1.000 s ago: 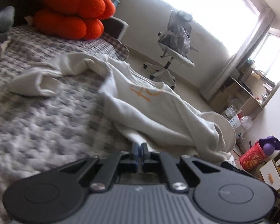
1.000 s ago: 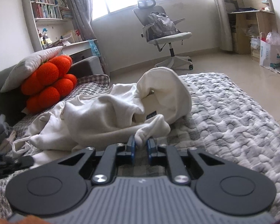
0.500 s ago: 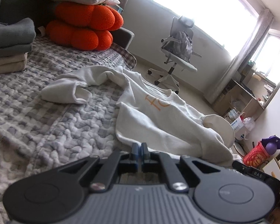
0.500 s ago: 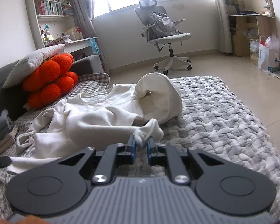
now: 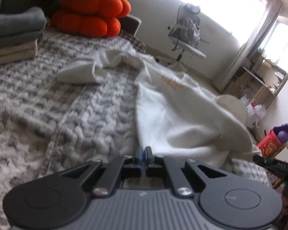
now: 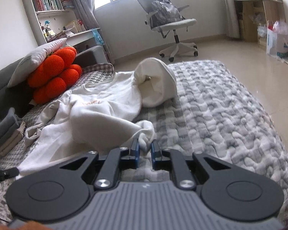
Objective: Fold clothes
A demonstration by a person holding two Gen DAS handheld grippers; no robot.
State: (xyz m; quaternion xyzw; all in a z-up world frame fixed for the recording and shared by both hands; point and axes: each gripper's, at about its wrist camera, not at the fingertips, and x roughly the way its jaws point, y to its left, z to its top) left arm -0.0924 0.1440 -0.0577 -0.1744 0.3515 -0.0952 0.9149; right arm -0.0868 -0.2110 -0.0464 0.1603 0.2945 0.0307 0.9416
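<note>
**Both grippers pinch the hoodie**

The white hoodie (image 6: 98, 113) lies crumpled on the grey blanket (image 6: 230, 115), hood (image 6: 157, 82) toward the chair (image 6: 169, 19). The right gripper (image 6: 144, 147) clamps a bunched cuff. The left gripper (image 5: 143, 152), jaws fully closed, pinches the hem. Orange cushions (image 5: 90, 17) sit beyond, beside folded clothes (image 5: 13, 36).

Soft matt white cloth sweatshirt (image 6: 105, 103), nubbly grey-white woven blanket (image 6: 220, 115) — fuzzy orange plush cushion (image 5: 90, 15)
</note>
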